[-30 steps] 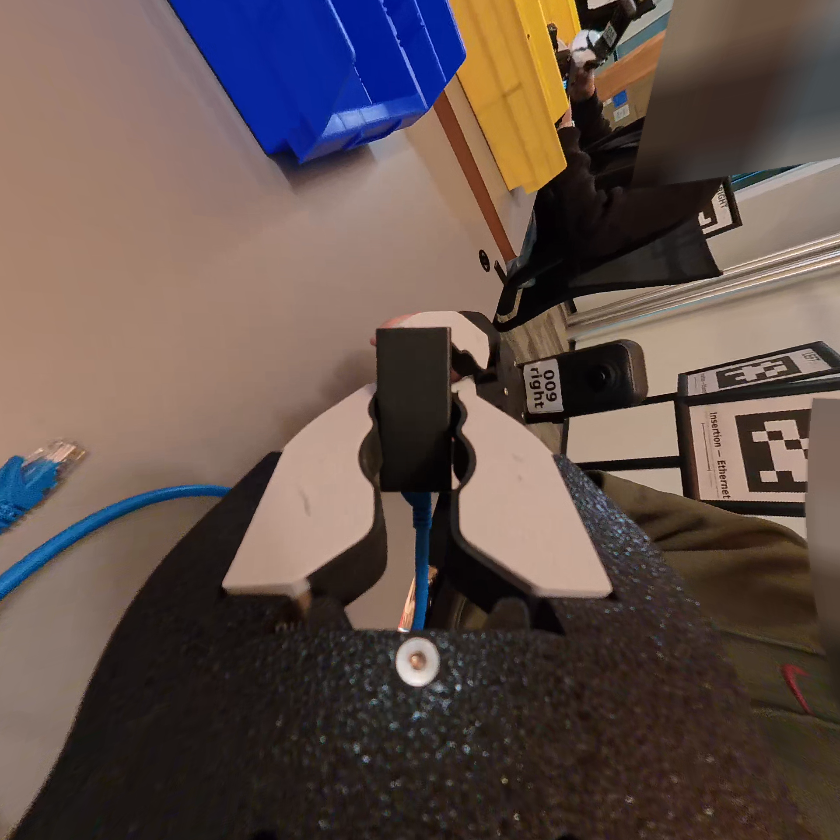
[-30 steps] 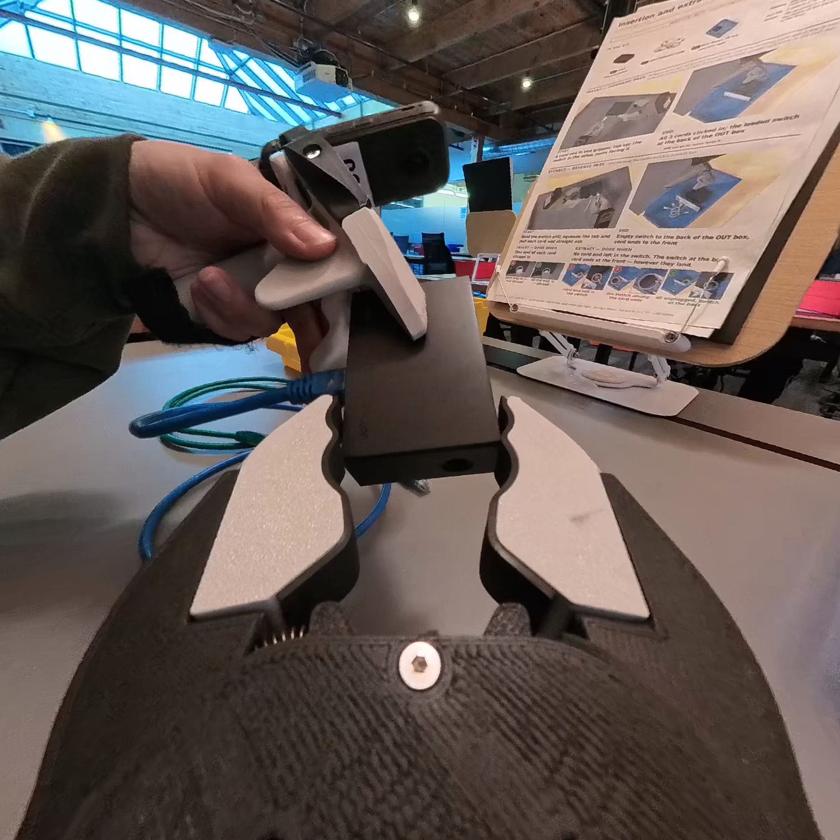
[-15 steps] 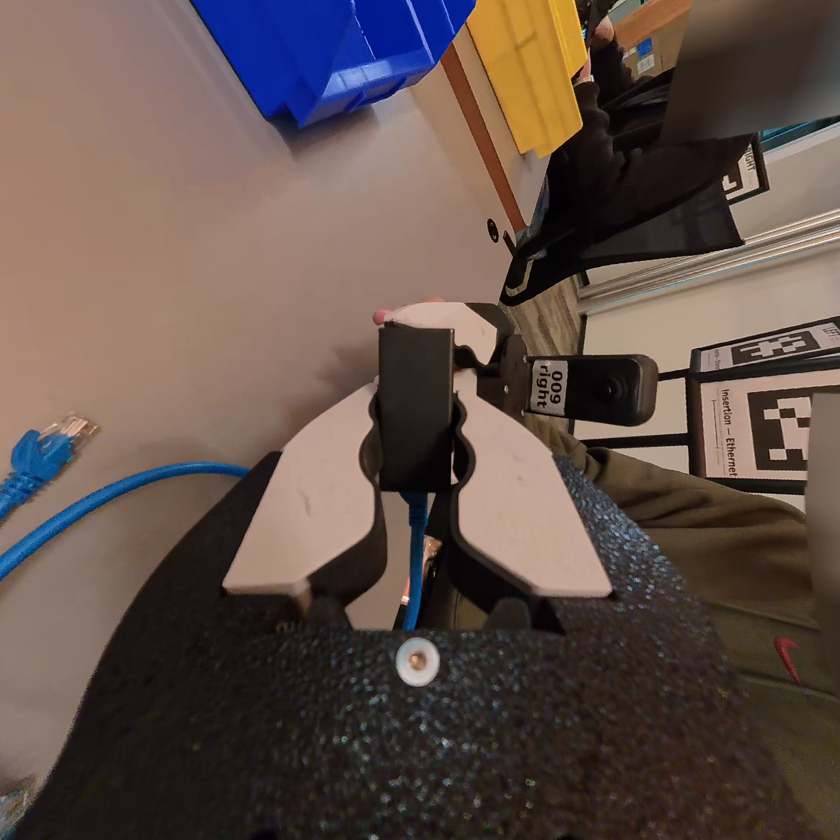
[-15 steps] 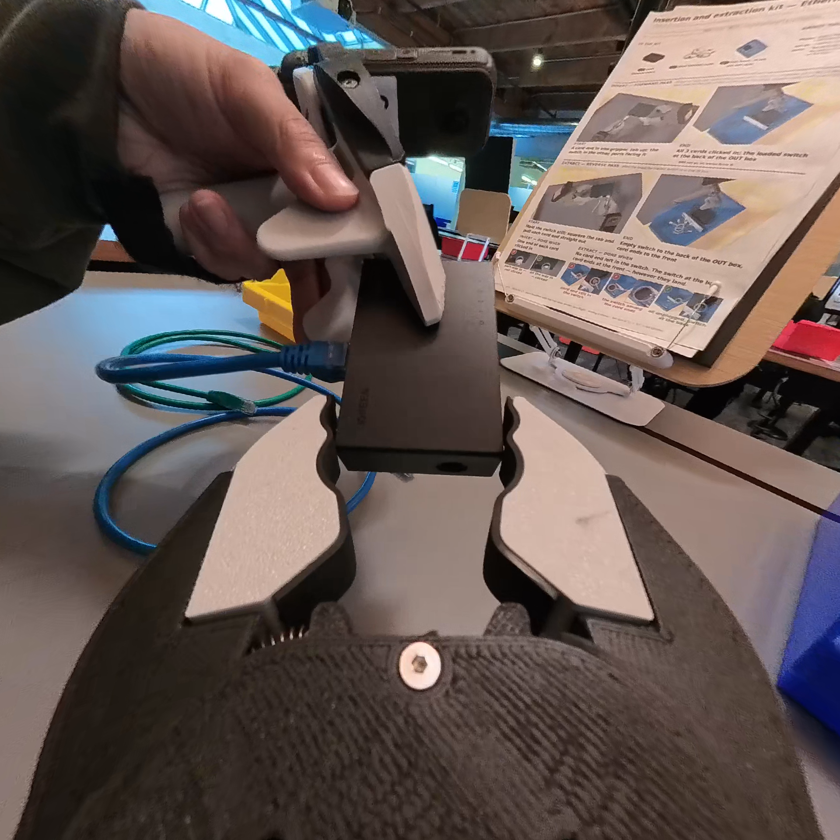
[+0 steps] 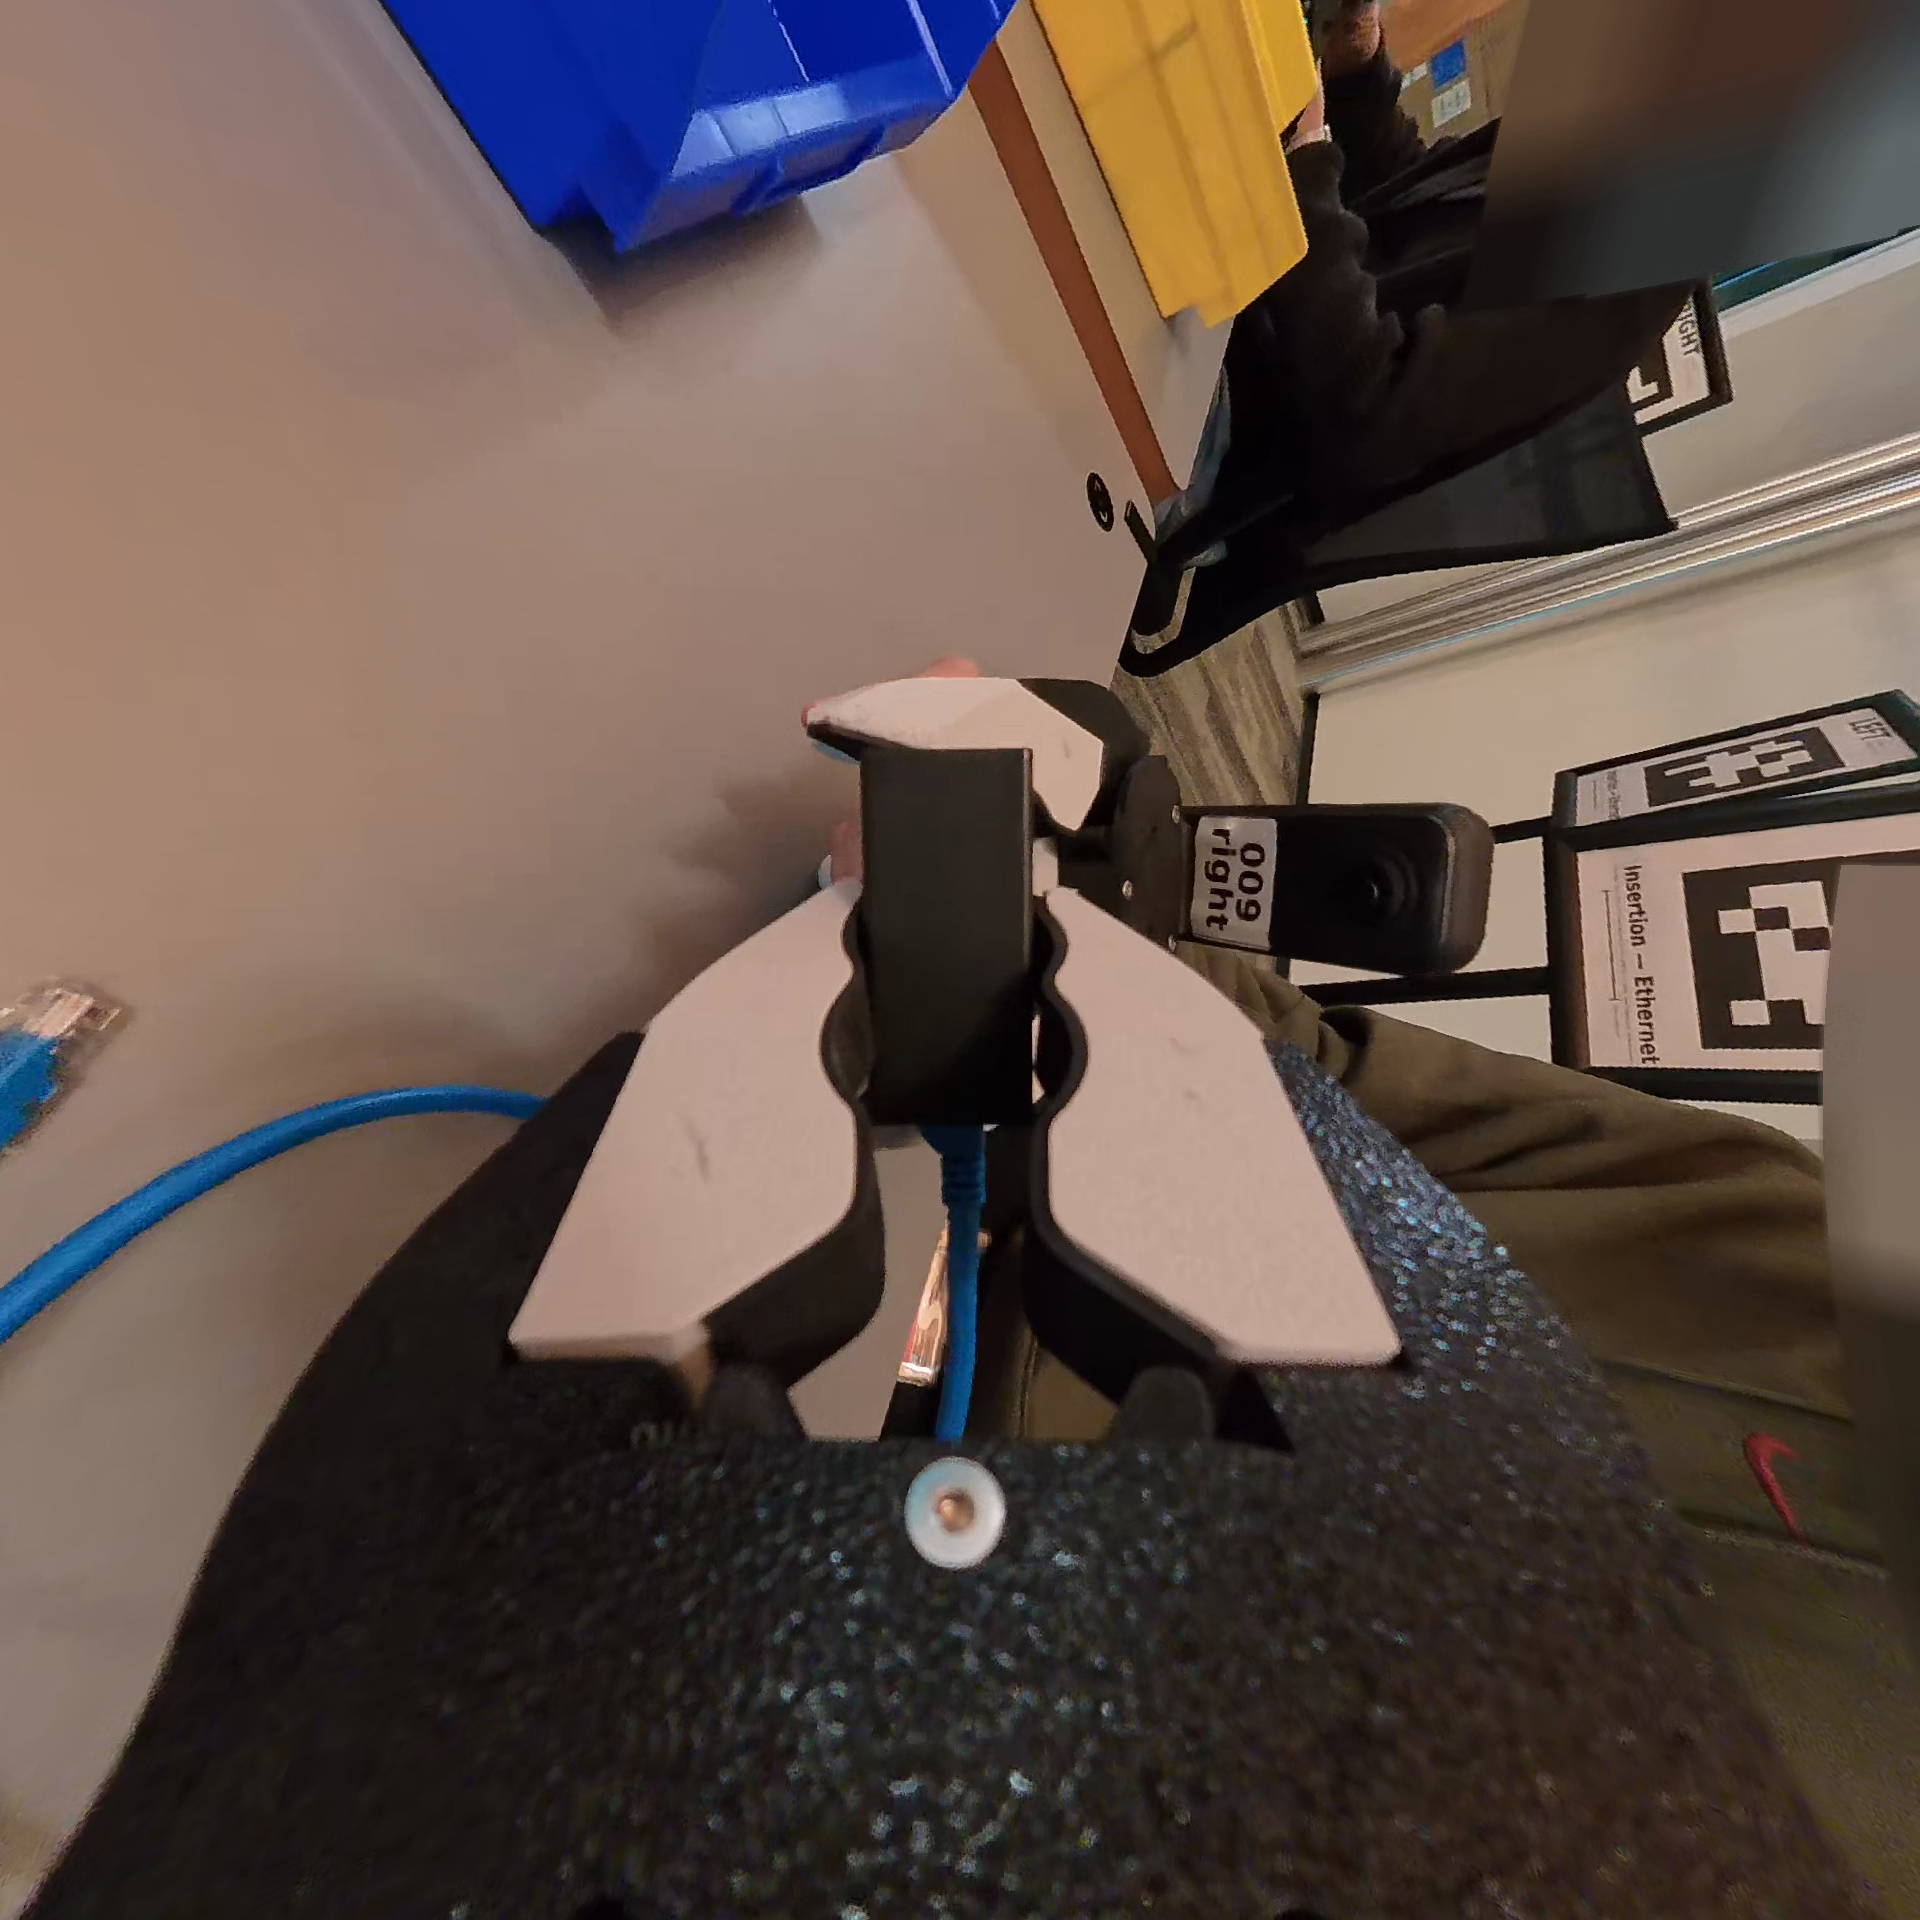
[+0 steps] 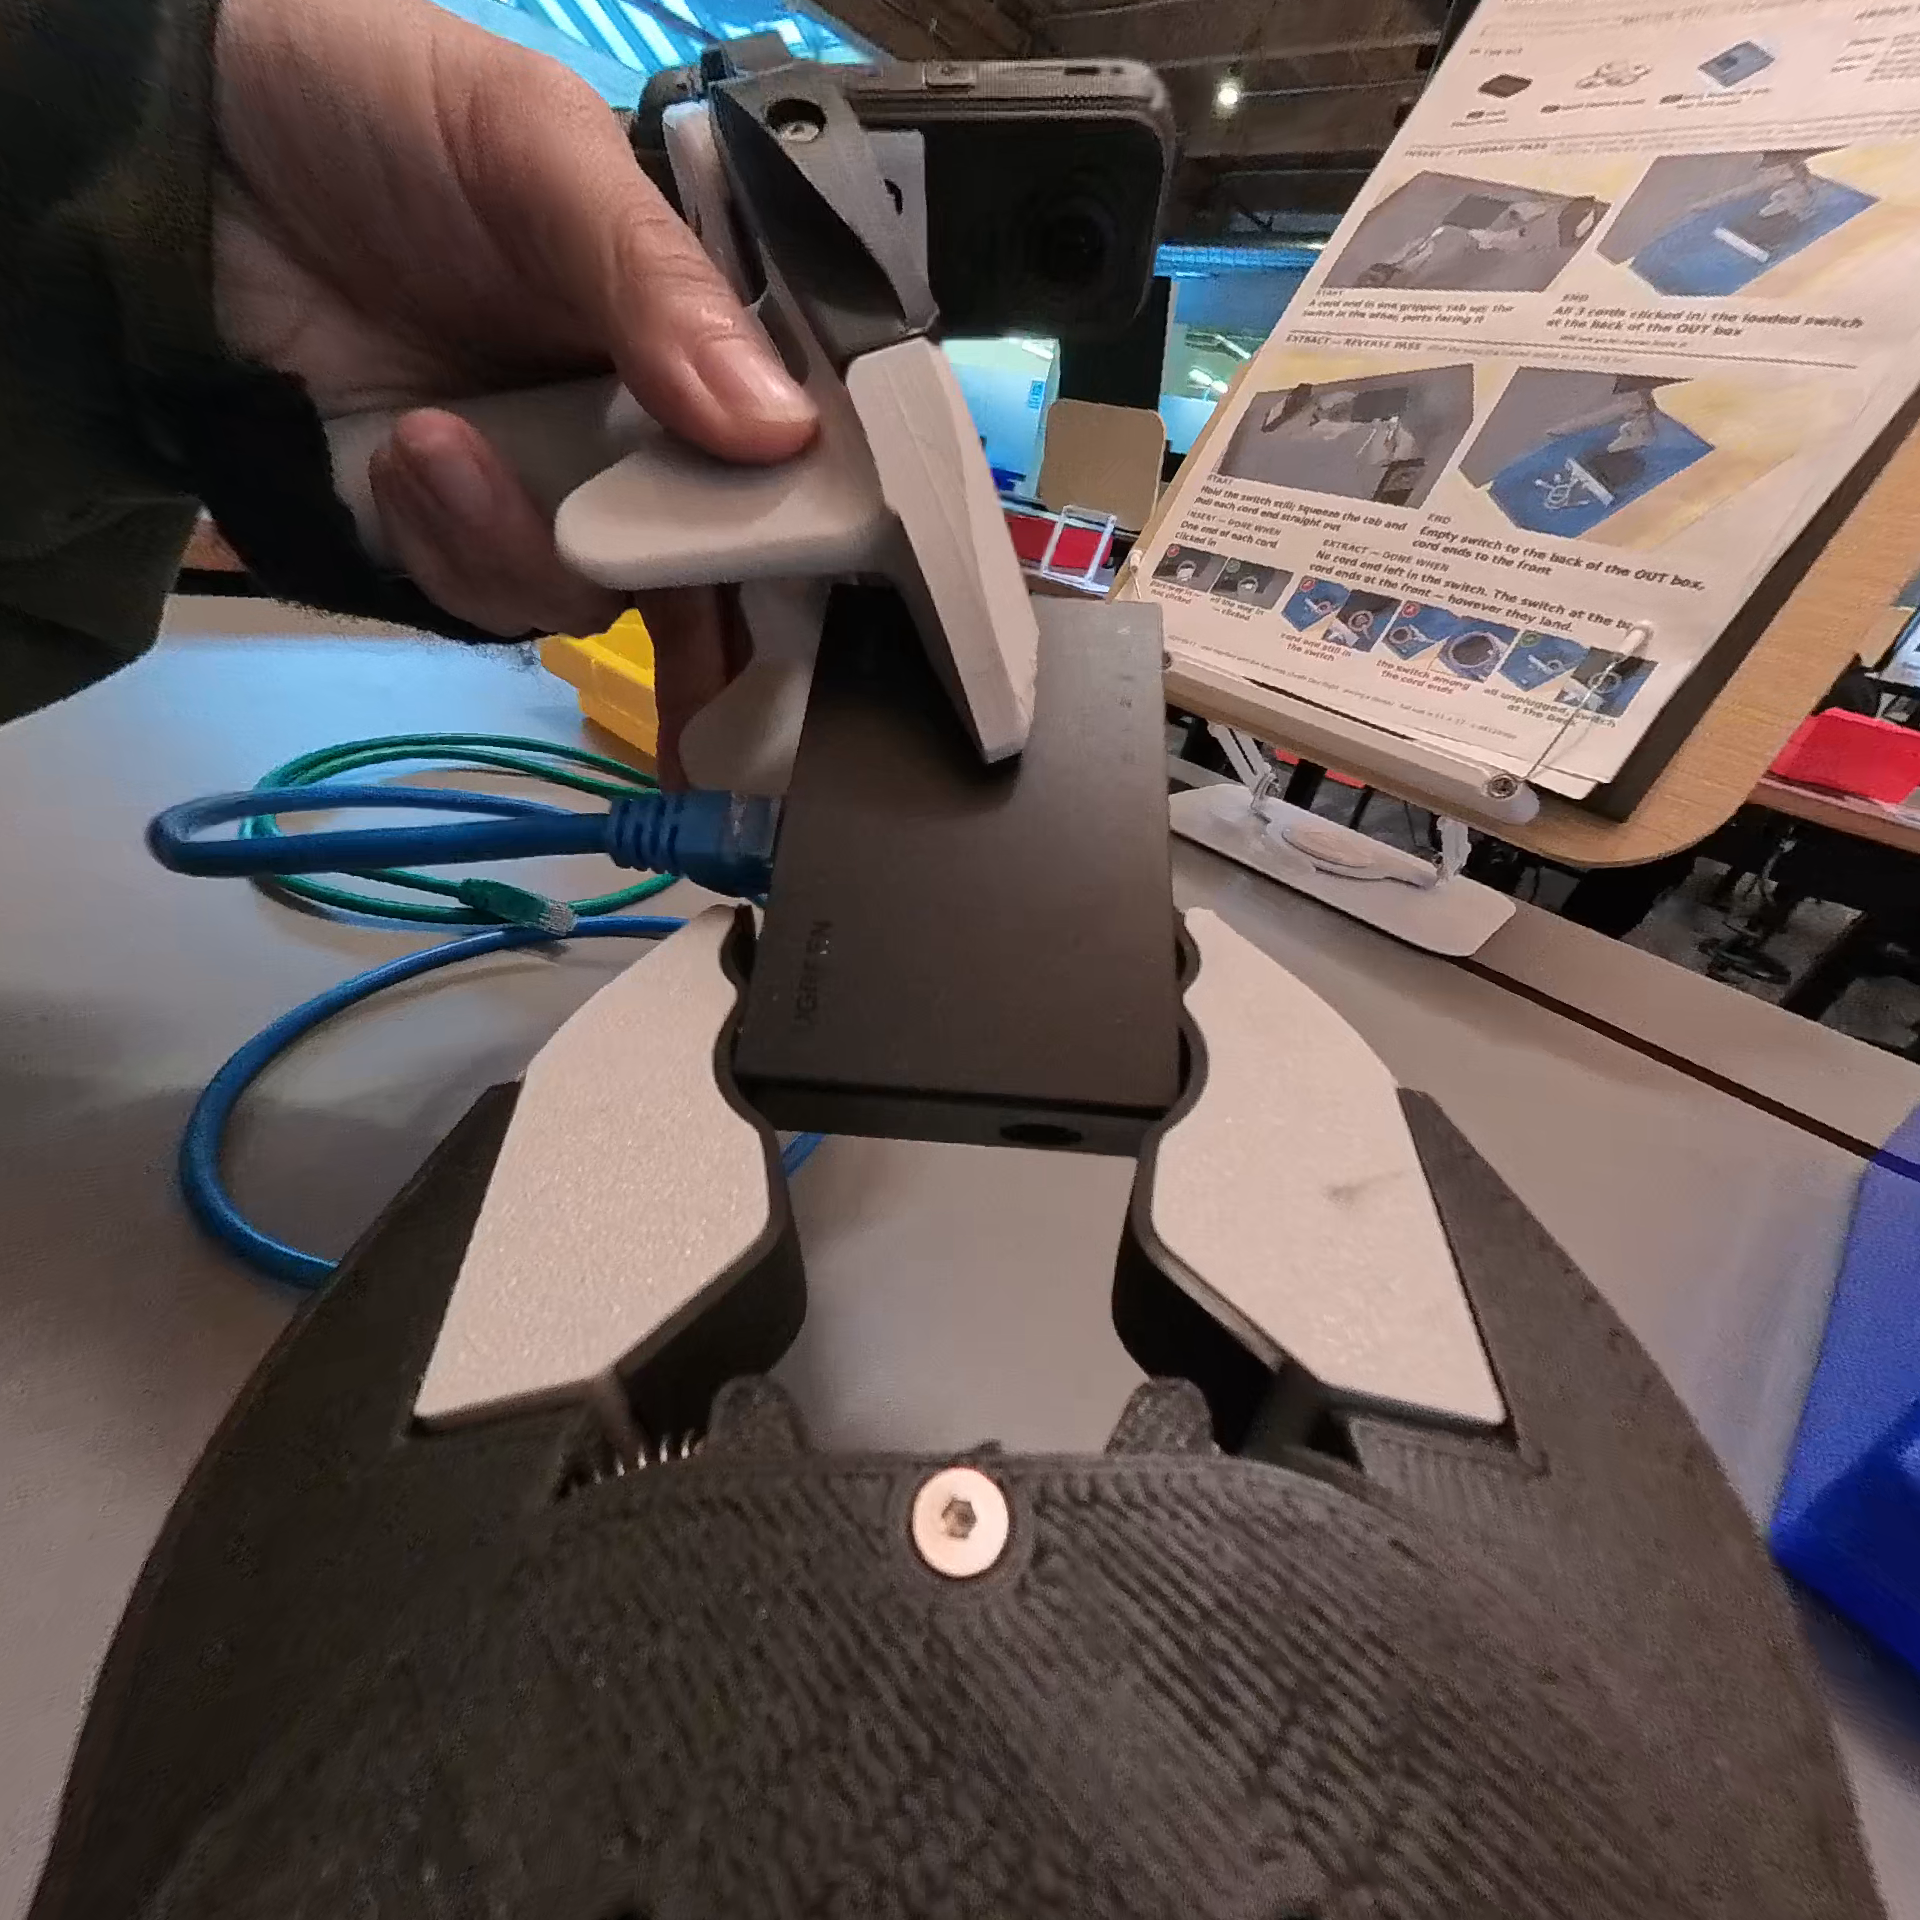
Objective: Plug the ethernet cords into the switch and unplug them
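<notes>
The black switch [image 5: 945, 935] is held above the grey table [image 5: 364, 623]. My left gripper [image 5: 948, 935] is shut on its thin faces. A blue ethernet cord [image 5: 961, 1247] is plugged into the switch's edge between my left fingers. In the right wrist view my right gripper [image 6: 961, 935] is shut on the near end of the switch [image 6: 966, 914], one finger on each long edge. The blue cord's plug [image 6: 707, 826] sits in the switch's left edge. The left gripper's upper finger [image 6: 935, 540], held by a hand [image 6: 447, 312], presses on the switch's top. A loose blue plug [image 5: 42, 1039] lies on the table.
A green cord [image 6: 416, 758] lies coiled with the blue one at the left. A blue bin [image 5: 707, 94] and a yellow bin [image 5: 1174, 135] stand at the table's far side. An instruction board [image 6: 1558, 416] stands on a stand at the right. Another blue bin edge [image 6: 1860, 1403] is close on the right.
My right gripper has moved in around the switch's near end and its fingers have closed against both edges. My left gripper has kept its hold, and the switch has tilted slightly.
</notes>
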A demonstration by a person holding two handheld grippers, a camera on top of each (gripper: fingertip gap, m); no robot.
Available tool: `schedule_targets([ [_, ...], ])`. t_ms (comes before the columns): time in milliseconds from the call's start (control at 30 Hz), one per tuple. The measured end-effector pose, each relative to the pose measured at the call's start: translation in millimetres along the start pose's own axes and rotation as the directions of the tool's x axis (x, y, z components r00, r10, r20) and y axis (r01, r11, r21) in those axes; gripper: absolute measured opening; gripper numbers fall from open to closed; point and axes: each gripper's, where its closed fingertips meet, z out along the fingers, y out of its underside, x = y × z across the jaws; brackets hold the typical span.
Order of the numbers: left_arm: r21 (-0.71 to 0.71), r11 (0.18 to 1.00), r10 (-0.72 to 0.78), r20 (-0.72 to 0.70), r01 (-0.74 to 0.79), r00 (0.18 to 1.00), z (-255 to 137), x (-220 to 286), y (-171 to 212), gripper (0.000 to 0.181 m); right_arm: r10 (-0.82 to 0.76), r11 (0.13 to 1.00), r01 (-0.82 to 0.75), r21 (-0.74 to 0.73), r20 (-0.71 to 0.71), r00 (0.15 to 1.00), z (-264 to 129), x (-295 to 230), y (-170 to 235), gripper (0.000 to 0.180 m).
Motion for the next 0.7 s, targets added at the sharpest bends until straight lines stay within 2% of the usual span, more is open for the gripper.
schedule_targets([
  [167, 0.000, 1.000, 0.020, 0.070, -0.020, 0.997, -1.6, -5.8, -0.2, 0.026, -0.007, 1.000, 0.007, 0.003, -0.023, 1.000, -0.2, 2.0, -0.4, 0.073],
  [700, -0.021, 1.000, 0.021, 0.050, -0.020, 0.999, -0.5, -3.1, 0.5, 0.026, 0.020, 1.000, -0.020, -0.023, 0.018, 1.000, 2.6, -0.1, 2.7, 0.073],
])
